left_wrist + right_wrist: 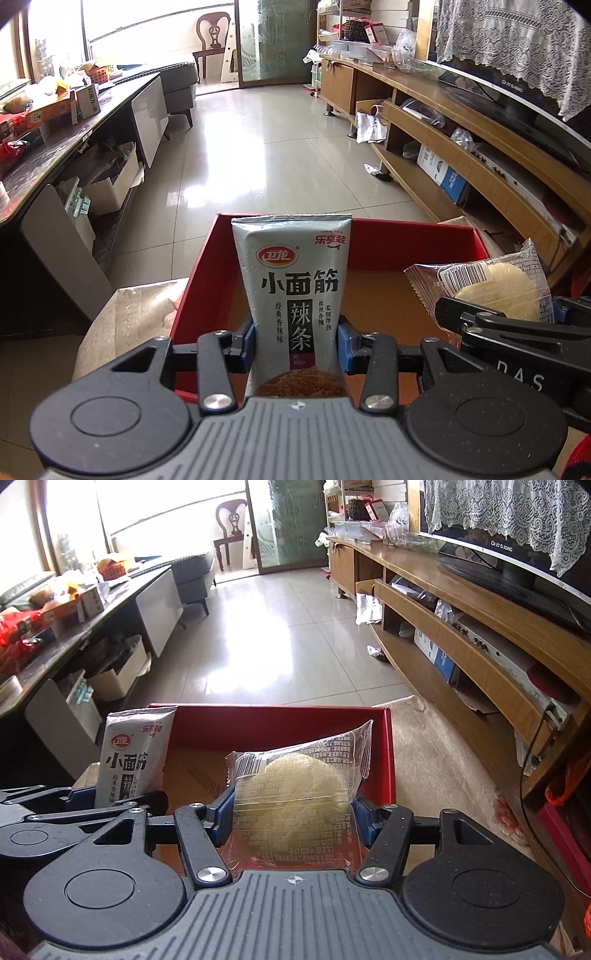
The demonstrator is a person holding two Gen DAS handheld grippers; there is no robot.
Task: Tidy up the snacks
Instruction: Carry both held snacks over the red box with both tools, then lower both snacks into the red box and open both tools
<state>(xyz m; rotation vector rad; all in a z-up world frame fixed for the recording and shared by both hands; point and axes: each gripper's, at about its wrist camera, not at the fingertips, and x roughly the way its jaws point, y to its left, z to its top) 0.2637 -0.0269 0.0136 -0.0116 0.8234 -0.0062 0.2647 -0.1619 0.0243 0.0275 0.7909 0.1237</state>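
Left gripper [295,345]: closed on the grey snack pouch [293,291], blue pads pressing its lower sides; pouch upright, above the red box [413,243] near its left wall.
Right gripper [291,821]: clamped on the clear-wrapped round pastry [299,805], held over the box interior toward its right wall.
Grippers: side by side.

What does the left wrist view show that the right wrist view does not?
Only the left wrist view shows the full front of the grey snack pack, upright and pinched in the left claw.

Only the right wrist view shows the whole clear-wrapped cake, clamped in the right claw, and the carpet right of the box.

Both show the red box below both snacks, each with the other claw at its edge.
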